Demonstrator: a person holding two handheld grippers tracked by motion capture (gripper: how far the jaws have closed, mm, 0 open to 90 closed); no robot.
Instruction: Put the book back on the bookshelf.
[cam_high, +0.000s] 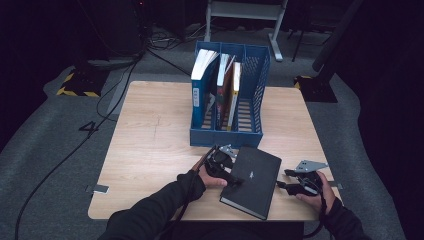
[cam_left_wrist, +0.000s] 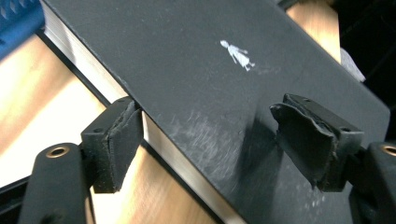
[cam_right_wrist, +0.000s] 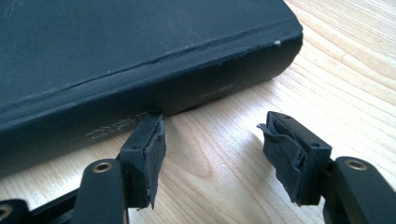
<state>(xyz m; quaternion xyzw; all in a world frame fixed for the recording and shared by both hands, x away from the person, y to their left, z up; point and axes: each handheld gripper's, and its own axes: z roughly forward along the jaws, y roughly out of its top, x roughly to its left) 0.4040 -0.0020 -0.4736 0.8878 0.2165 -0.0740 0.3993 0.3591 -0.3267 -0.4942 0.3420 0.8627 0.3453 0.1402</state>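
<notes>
A thick black book lies flat on the wooden table near its front edge, with a small white figure on its cover. My left gripper is at the book's left, page-edge side. Its jaws straddle that edge: one pad sits beside the pages and the other hovers over the cover, not pressing. My right gripper stands open low on the table by the spine; its left pad is right at the spine and nothing is between the jaws.
A blue three-slot file rack stands just behind the book, at the middle of the table. It holds several upright books in its left and middle slots. Bare tabletop stretches to the left of the rack. Cables trail over the floor at the left.
</notes>
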